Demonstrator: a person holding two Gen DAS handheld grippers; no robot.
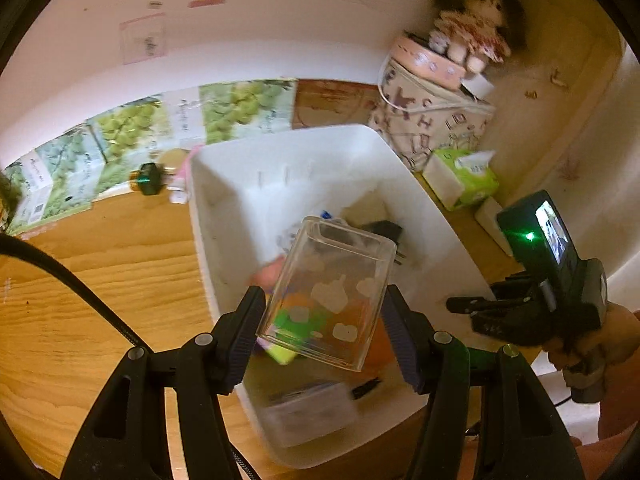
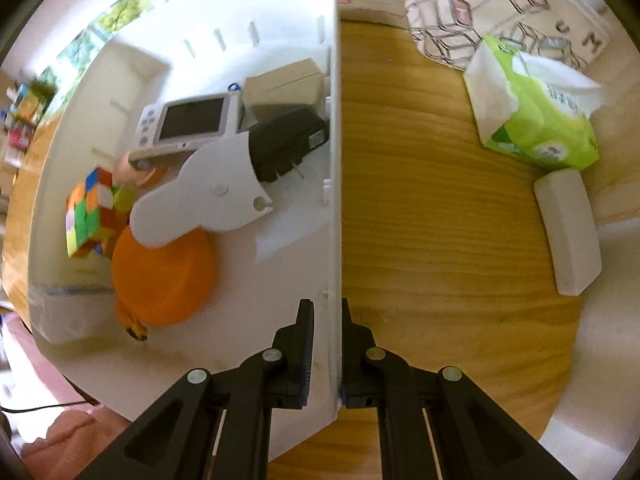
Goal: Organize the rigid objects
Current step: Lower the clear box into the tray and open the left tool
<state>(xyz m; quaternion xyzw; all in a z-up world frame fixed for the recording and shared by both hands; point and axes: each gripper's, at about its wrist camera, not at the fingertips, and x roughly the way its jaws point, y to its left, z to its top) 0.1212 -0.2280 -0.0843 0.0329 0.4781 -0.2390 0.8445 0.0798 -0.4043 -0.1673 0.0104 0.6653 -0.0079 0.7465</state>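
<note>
Left wrist view: left gripper clamps a clear rectangular container with white cloud prints, one pad on each side wall, open end tilted away and up. It hangs over the white bin, which sits on the wooden table. Through the clear plastic, blurred orange and green items show in the bin. A black adapter lies further back, a frosted plastic box at the near end. The right gripper's body shows at the bin's right rim, a hand on its grip. A green tissue pack and a patterned fabric bag stand beyond the bin.

Right wrist view: right gripper points down, jaws closed on the white bin's side wall, one finger inside, one outside. Inside the bin: a colour cube, an orange round object, a white flat plastic piece, the black adapter, a small white screen device and a cardboard box. On the table outside: the tissue pack and a white oblong case.
</note>
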